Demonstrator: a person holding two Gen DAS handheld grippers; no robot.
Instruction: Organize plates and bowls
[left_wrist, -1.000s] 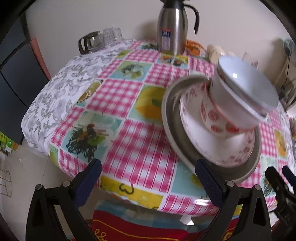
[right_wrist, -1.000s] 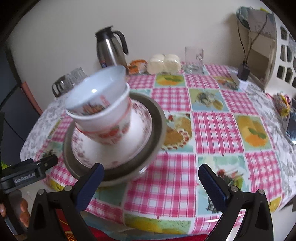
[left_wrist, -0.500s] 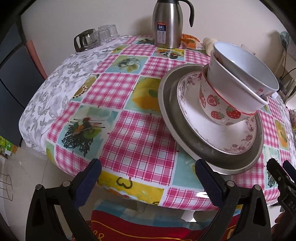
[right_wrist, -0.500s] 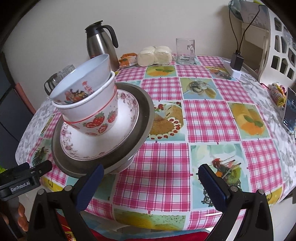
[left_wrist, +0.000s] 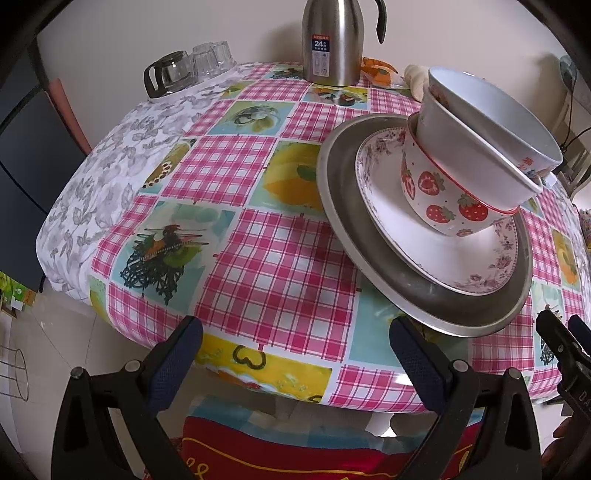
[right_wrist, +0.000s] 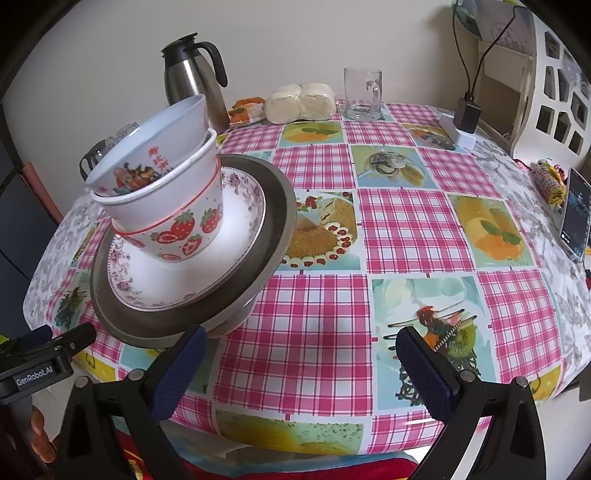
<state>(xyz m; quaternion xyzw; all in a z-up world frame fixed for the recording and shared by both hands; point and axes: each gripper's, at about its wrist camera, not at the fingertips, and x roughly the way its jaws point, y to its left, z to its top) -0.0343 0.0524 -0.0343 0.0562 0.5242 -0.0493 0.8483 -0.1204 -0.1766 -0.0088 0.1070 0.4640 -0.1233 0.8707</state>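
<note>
Stack complete, both grippers backed off the desk edge.

Your left gripper (left_wrist: 291, 354) and right gripper (right_wrist: 299, 362) now sit farther back, jaws spread wide and empty. The nested bowls (right_wrist: 162, 199) rest on the floral plate (right_wrist: 236, 240) inside the metal plate (right_wrist: 273, 206), in front of the steel flask (right_wrist: 195, 81); the task looks finished.
</note>
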